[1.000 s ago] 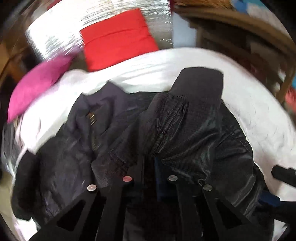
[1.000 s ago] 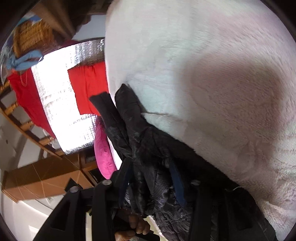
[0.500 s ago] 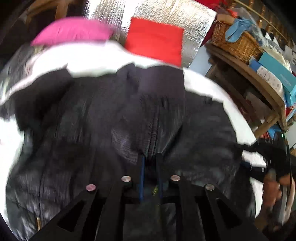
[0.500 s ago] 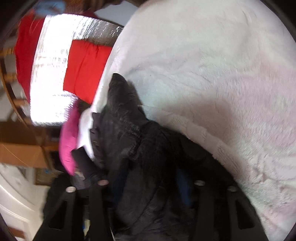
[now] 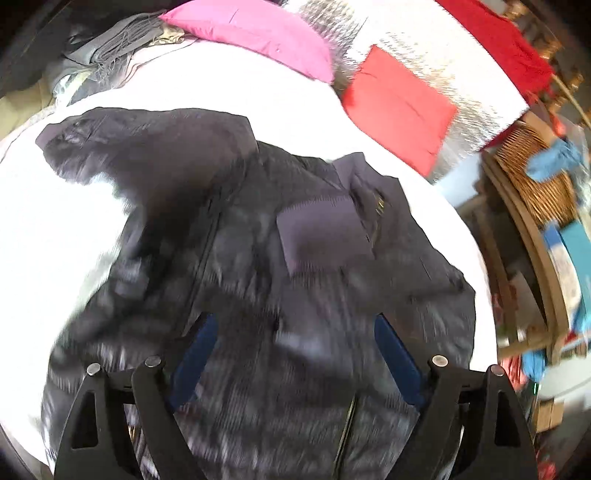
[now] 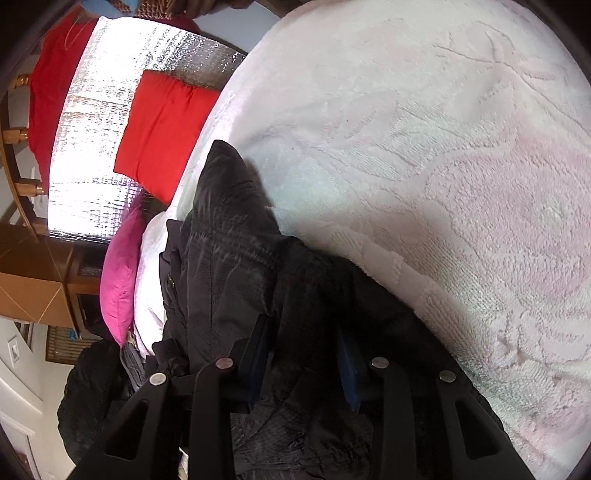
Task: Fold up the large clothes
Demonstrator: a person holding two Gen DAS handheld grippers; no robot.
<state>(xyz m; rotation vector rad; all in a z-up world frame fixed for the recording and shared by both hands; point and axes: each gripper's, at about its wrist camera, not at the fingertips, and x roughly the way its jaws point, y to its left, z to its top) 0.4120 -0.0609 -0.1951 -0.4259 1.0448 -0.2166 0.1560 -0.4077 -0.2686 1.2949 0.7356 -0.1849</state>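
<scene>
A large black quilted jacket (image 5: 258,258) lies spread on a white blanket (image 5: 55,221), one sleeve cuff (image 5: 321,232) folded over its chest. My left gripper (image 5: 295,332) is open above the jacket's lower part, its blue pads wide apart, holding nothing. In the right wrist view the jacket (image 6: 236,258) lies bunched along the edge of the white blanket (image 6: 443,184). My right gripper (image 6: 306,354) is shut on a thick fold of the jacket, fabric filling the gap between its blue pads.
A pink pillow (image 5: 255,33) and a red cushion (image 5: 395,103) lie at the bed's head against a silver foil panel (image 5: 424,48). Grey clothes (image 5: 107,51) are piled at the far left. A wooden shelf with a wicker basket (image 5: 535,177) stands on the right.
My left gripper has opened and let go of the jacket, which now lies spread flatter. The left view swung right. The right gripper keeps its hold and shifted slightly.
</scene>
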